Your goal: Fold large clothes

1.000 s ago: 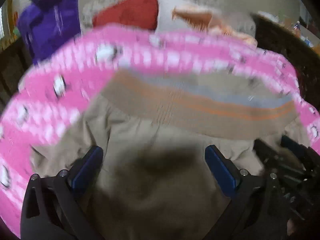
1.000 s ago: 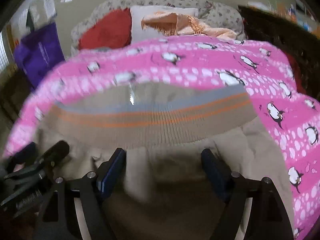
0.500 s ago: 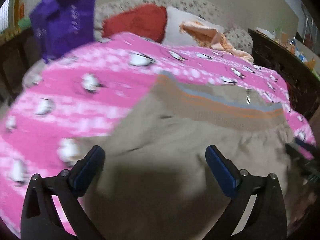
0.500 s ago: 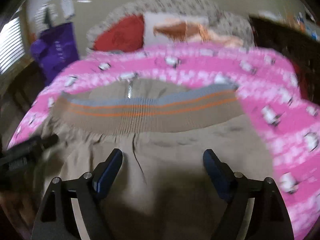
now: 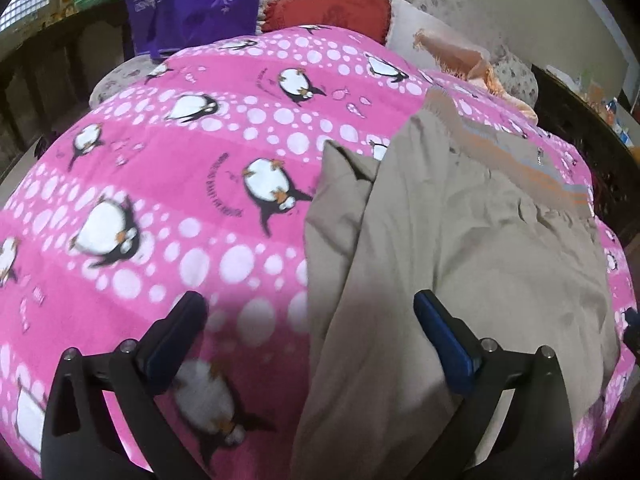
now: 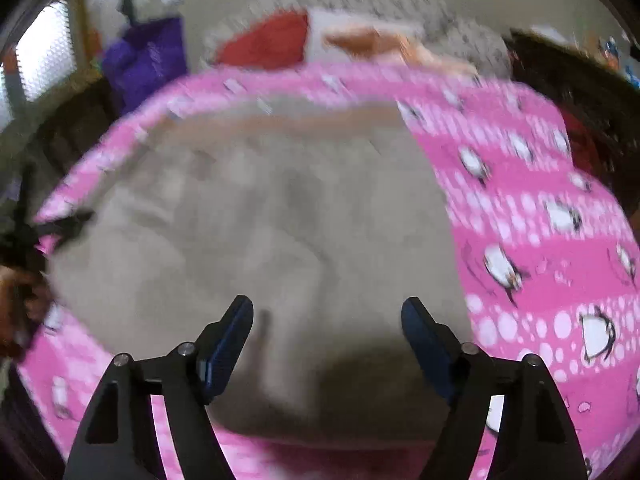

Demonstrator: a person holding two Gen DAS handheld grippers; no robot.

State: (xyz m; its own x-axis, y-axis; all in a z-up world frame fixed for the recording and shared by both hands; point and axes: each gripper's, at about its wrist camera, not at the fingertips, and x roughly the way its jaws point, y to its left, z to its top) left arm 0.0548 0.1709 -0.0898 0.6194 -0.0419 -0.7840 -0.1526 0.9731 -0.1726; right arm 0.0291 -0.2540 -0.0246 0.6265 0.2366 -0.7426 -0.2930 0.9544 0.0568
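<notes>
Tan jacket on the pink bed

The jacket (image 5: 460, 248) lies long from near to far. The left hand-held gripper (image 5: 308, 312) hangs wide open and empty over its left edge; the right hand-held gripper (image 6: 326, 316), also open and empty, hangs over its middle.

Right gripper (image 6: 326, 326): jaws spread wide, nothing between them; beige garment (image 6: 260, 220) spread directly ahead of and beneath the fingers, blurred; pink penguin blanket (image 6: 540, 248) under it, showing to the gripper's right and near side; purple bag (image 6: 146, 54) far ahead left; red cushion (image 6: 266, 42) far ahead.
</notes>
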